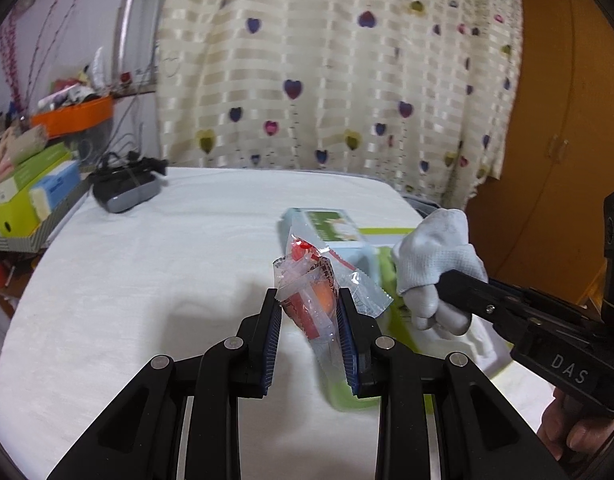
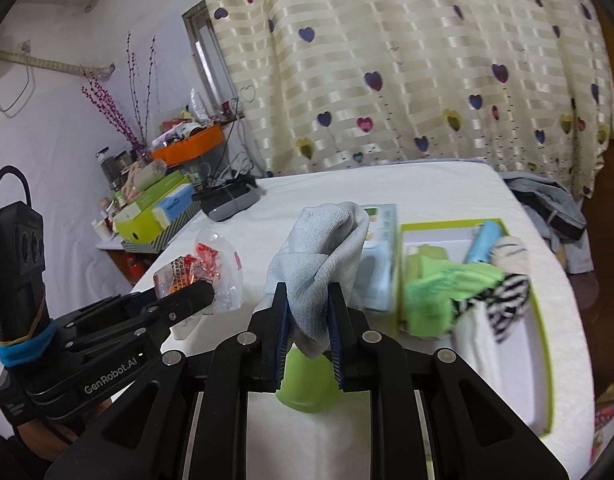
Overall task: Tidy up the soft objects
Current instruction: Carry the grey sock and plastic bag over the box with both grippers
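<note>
Heart-print curtain (image 2: 407, 80) behind white-covered table (image 1: 147, 272); black device (image 1: 125, 188) at far edge; orange tray (image 2: 189, 148) on cluttered shelf.

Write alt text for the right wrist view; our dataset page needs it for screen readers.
The right hand-held gripper pinches a pale grey sock above a white-covered table. Left of it, the left hand-held gripper holds a clear snack packet; right, a green-rimmed box holds green and striped socks.

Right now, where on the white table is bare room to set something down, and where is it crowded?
The white table is bare between the black device at the far left corner and the tissue box. The right side is crowded: the green-rimmed box holds green and striped socks.
</note>
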Available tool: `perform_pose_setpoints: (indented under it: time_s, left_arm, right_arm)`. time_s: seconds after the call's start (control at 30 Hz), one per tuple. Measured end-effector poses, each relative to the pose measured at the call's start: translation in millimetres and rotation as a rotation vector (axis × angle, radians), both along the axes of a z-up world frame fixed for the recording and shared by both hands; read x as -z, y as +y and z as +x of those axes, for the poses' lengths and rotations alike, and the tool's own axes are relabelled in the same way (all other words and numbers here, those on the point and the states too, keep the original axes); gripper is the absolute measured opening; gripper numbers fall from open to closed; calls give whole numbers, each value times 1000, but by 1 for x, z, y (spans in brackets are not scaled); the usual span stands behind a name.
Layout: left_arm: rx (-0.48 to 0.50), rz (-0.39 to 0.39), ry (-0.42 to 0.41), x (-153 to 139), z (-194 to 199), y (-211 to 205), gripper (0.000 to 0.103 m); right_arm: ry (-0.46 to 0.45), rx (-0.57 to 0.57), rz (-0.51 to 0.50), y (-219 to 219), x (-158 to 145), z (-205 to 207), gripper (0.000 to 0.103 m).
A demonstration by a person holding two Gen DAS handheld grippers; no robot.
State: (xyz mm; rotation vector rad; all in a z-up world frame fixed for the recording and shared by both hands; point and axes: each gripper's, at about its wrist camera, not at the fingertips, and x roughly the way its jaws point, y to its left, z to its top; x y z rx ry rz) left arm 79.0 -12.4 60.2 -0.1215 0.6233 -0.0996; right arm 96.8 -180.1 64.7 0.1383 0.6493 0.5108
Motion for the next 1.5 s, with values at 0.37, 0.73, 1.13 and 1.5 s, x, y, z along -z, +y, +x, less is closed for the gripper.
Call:
perform_pose_setpoints:
  time_s: [0.37,0.73,1.13,1.5]
  left_arm:
    - [97,-7,1,-1,-10,-57,26]
    - [176,-16,35,15,-4,-96,26]
    - [213,-8,106,42,30,-119,26]
    - [241,14,183,67,59,-142,26]
  right_arm:
    - [-5,82,17,-59,4,-15,19]
    - [25,180,11,-110,17,-16,19]
    - [97,168,-89,-122,47,5,19]
    - [178,154,-149,-133,75,27,22]
